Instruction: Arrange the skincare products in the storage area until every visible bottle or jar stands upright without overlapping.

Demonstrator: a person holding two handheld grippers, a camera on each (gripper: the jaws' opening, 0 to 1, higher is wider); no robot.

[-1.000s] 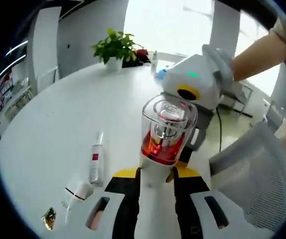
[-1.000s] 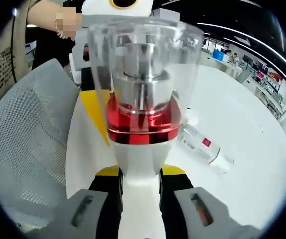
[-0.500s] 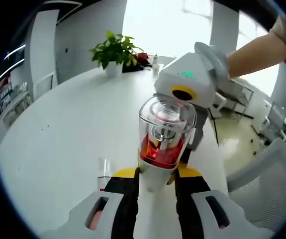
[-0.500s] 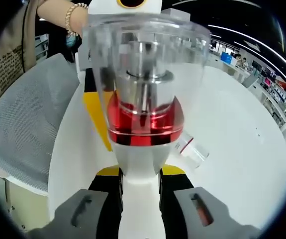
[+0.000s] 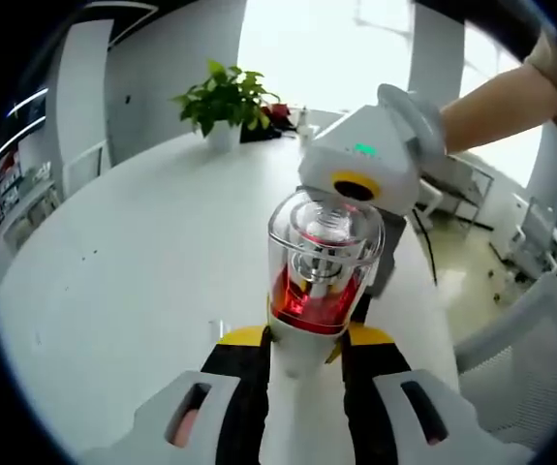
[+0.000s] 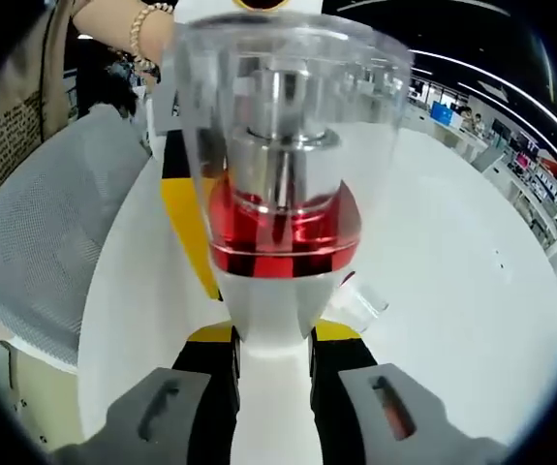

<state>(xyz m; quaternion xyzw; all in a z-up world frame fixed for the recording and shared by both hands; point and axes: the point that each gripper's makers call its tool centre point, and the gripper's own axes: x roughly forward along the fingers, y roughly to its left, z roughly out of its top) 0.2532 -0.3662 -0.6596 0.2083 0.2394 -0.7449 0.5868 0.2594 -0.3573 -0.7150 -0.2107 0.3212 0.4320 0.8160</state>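
Note:
A pump bottle (image 5: 322, 262) with a clear domed cap, red liquid and a white base is held upright above the white table (image 5: 133, 223). My left gripper (image 5: 302, 339) is shut on its white base. From the far side my right gripper (image 6: 271, 339) is shut on the same bottle (image 6: 283, 194). The right gripper's white body (image 5: 365, 160) looms just behind the bottle in the left gripper view. A yellow and black jaw of the left gripper shows behind the bottle in the right gripper view. A small clear bottle (image 6: 360, 300) lies on its side on the table, partly hidden.
A potted plant (image 5: 222, 97) stands at the table's far end. A grey mesh chair (image 6: 36, 252) sits by the table edge, also seen as the chair (image 5: 520, 378). A person's forearm (image 5: 491, 107) reaches in behind the right gripper.
Both grippers have kept hold of the pump bottle and shifted it slightly over the table. The lying tubes on the left have slid out of the left gripper view.

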